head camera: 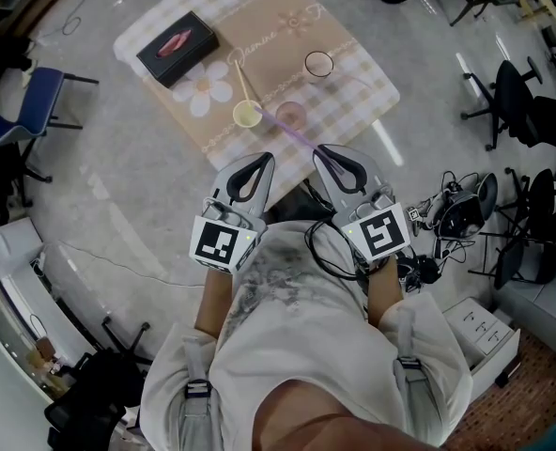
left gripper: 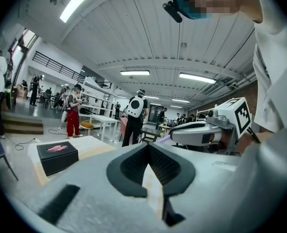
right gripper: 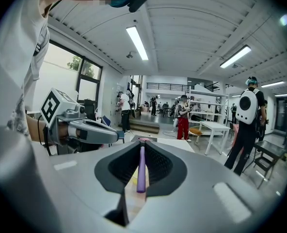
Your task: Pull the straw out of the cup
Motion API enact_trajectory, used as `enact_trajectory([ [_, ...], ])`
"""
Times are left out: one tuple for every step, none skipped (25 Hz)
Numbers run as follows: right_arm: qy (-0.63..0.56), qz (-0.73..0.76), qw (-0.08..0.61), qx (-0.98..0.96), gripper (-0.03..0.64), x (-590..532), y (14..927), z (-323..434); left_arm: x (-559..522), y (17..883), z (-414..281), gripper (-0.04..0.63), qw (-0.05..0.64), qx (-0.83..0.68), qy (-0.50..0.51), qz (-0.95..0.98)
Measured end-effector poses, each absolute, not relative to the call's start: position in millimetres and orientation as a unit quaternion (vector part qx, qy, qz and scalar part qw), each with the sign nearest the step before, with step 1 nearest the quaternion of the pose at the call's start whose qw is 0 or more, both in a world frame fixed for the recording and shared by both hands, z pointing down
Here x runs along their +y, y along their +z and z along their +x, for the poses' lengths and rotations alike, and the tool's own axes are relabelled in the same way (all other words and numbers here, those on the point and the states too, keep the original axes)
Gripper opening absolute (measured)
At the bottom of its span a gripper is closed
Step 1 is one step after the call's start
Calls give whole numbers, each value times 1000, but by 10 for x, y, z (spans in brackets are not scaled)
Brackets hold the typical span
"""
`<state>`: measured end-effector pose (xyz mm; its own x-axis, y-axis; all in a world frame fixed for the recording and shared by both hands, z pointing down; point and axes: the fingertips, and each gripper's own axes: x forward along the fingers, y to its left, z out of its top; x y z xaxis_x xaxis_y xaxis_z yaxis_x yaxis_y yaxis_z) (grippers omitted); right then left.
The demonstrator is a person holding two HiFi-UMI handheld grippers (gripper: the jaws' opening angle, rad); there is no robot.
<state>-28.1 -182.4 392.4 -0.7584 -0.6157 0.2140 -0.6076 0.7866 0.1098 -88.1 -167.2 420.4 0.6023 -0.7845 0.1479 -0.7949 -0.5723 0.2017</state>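
In the head view a thin purple straw (head camera: 293, 132) runs from my right gripper (head camera: 323, 150) out over the near table edge, between a yellow cup (head camera: 247, 115) and a pinkish cup (head camera: 290, 116). I cannot tell where its far end rests. The right gripper view shows the right gripper (right gripper: 141, 147) shut on the purple straw (right gripper: 141, 171), which lies lengthwise between the pads. A beige straw (head camera: 243, 81) leans in the yellow cup. My left gripper (head camera: 262, 161) hangs beside the right one. In its own view the left gripper (left gripper: 149, 147) is shut and holds nothing.
The low table wears a checkered cloth (head camera: 353, 87). On it are a black box (head camera: 177, 48) with a pink item inside and a clear glass (head camera: 318, 64). Office chairs and cables stand to the right. Several people stand far off in the hall.
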Motion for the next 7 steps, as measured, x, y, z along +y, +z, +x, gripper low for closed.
enact_trajectory([
  [-17, 326, 120, -937, 35, -1825, 3925, -277, -1673, 4206, -875, 5, 125, -445, 21, 887],
  [-18, 326, 120, -937, 35, -1829, 3927, -274, -1678, 4208, -870, 5, 125, -444, 21, 887],
  [-18, 327, 121, -937, 35, -1834, 3929, -270, -1684, 4210, -866, 5, 125, -444, 21, 887],
  [-18, 327, 122, -937, 35, -1842, 3930, -267, -1692, 4213, -863, 5, 125, -444, 20, 887],
  [-18, 327, 122, -937, 35, -1852, 3929, -264, -1701, 4216, -860, 5, 125, -444, 19, 887],
  [-18, 328, 122, -937, 35, -1863, 3926, -260, -1712, 4219, -856, 5, 124, -444, 17, 887],
  [-18, 329, 121, -937, 35, -1875, 3923, -257, -1722, 4221, -852, 5, 124, -443, 16, 888],
])
